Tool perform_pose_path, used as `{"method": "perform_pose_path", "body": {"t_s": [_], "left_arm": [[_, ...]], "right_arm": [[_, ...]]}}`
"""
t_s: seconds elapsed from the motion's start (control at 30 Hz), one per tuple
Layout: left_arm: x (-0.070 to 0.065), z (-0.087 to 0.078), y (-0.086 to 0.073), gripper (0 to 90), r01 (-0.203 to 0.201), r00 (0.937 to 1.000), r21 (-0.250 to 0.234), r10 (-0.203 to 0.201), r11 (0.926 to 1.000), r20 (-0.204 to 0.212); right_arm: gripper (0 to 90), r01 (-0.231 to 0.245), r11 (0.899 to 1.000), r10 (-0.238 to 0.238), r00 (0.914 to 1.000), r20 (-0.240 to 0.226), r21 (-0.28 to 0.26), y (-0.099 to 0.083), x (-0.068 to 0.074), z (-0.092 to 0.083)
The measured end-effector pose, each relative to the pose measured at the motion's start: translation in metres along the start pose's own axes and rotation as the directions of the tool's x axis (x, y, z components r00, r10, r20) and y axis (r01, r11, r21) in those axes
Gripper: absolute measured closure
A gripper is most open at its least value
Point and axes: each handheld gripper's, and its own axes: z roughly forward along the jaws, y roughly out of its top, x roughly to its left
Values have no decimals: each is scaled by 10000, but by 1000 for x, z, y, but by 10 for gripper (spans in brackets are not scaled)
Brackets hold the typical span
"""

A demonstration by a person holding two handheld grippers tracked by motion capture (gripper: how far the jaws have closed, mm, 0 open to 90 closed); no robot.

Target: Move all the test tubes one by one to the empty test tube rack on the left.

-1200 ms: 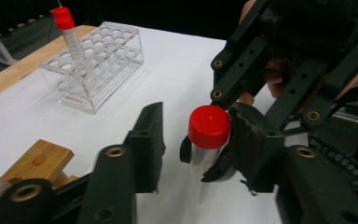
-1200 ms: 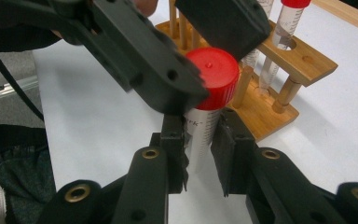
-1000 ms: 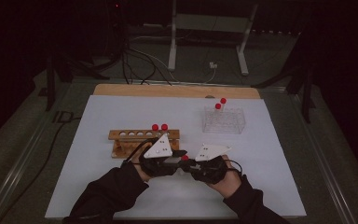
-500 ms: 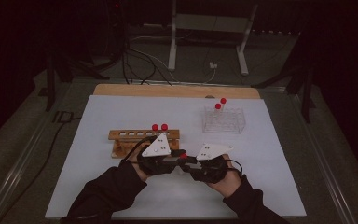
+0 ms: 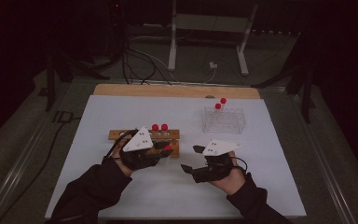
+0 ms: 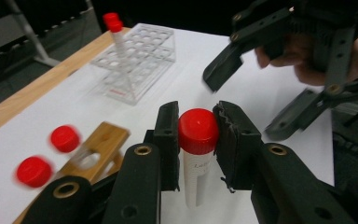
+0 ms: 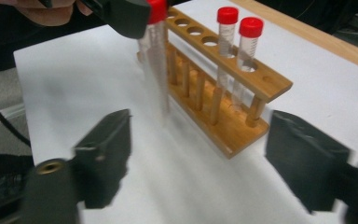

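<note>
My left gripper [image 6: 196, 135] is shut on a clear tube with a red cap [image 6: 196, 140], gripping just under the cap. In the high view the left gripper [image 5: 165, 148] holds that tube [image 5: 168, 147] upright at the right end of the wooden rack [image 5: 121, 135]. Two red-capped tubes [image 5: 160, 127] stand in that rack. My right gripper [image 5: 191, 158] sits a little to the right. Its jaws have just been opening and now stand wide apart with nothing between them [image 7: 205, 158]. The held tube [image 7: 156, 56] hangs beyond them, beside the wooden rack [image 7: 228, 74].
A clear plastic rack [image 5: 223, 120] stands at the back right with two red-capped tubes [image 5: 220, 103] in it. The white mat [image 5: 121, 107] covers the table, with a wooden strip [image 5: 177, 91] along its far edge. Cables lie on the floor beyond.
The two grippers met over the tube earlier. The right gripper has opened and let go, and the left gripper has carried the tube to the left, toward the wooden rack.
</note>
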Motion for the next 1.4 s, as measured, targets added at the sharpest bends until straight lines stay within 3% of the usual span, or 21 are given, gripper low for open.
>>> {"method": "perform_pose_path", "body": {"t_s": [0.13, 0.23, 0.33, 0.43, 0.8, 1.13, 1.4], "left_arm": [[6, -9, -3, 720, 136, 9995, 34, -135, 9999, -270], [11, -15, -3, 720, 167, 9988, 25, -166, 9999, -471], [17, -21, -3, 720, 240, 9974, -8, -240, 9997, -679], [23, -25, -1, 720, 265, 9952, -44, -268, 9996, -942], [46, -34, 8, 720, 347, 9865, -359, -400, 9988, -1590], [64, -31, 13, 720, 364, 9692, -602, -499, 9975, -2412], [78, -21, 3, 720, 852, 9587, -763, -1026, 9934, -2651]], "right_arm": [[74, -177, 9998, 177, 9996, 223, 19, 1, -2, 0], [3, -296, 9996, 296, 9995, 136, -25, 0, -4, 0], [0, -368, 9990, 365, 9993, -125, -243, 0, -7, -3], [0, -343, 9987, 345, 9994, 66, -386, 0, -8, -6], [0, -258, 9976, 264, 9996, 78, -635, 0, -10, -11], [0, -247, 9969, 260, 9995, 162, -751, 0, -12, -13], [0, -241, 9966, 255, 9995, 166, -788, 0, -14, -16]]}}
